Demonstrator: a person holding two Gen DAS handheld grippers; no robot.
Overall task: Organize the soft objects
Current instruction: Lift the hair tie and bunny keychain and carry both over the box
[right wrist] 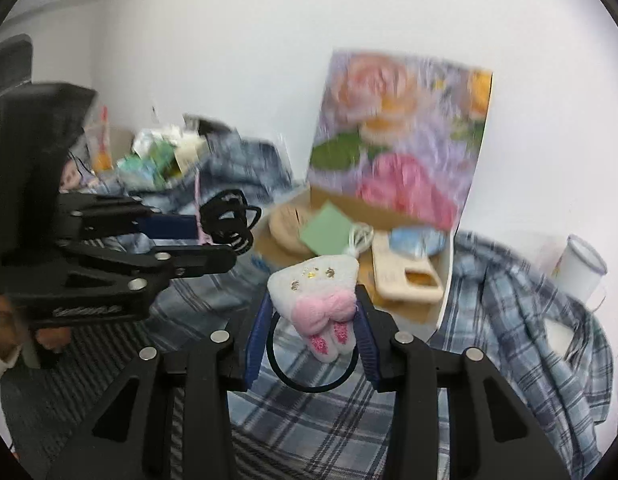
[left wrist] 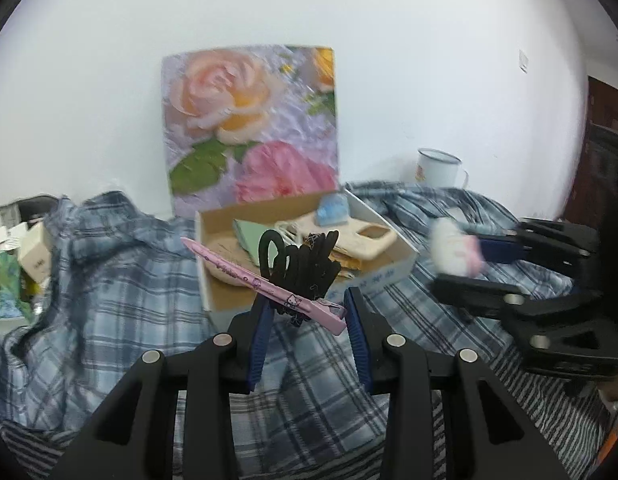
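floral board (right wrist: 397,140) motion-blurred, left clutter (right wrist: 157,156) smeared

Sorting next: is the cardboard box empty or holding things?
Holding things: the cardboard box contains a phone case, green paper and more.

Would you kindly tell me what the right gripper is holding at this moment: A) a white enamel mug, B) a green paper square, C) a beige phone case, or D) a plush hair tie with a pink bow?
D: in the right wrist view the right gripper clamps a white plush hair tie with a pink bow, its dark elastic loop hanging below.
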